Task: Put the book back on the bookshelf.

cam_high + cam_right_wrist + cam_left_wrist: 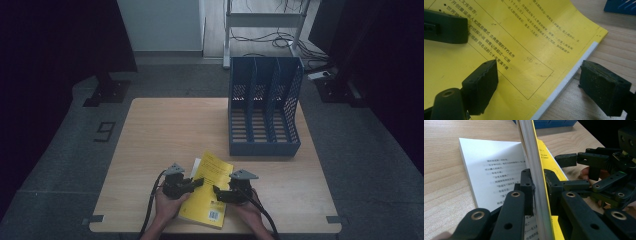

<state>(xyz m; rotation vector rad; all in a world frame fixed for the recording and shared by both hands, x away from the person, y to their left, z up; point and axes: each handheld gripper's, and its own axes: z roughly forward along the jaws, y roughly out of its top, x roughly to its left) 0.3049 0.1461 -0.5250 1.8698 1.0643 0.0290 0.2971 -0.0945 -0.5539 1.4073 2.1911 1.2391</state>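
A yellow paperback book (212, 195) lies near the table's front edge, between my two grippers. My left gripper (197, 183) is shut on the book's left side. In the left gripper view, this gripper (537, 180) clamps the yellow cover (545, 157) and a stack of pages, raised edge-on above a white printed page (496, 167). My right gripper (218, 192) is open at the book's right side. In the right gripper view, one of its fingertips (481, 85) hangs over the yellow cover (524, 37) and the other sits past the book's white edge, over the wood.
A blue slotted file organizer (263, 107) with three compartments stands at the table's back right. Bare wooden table (160, 135) stretches left and behind the book. Dark curtains and cables lie beyond the table.
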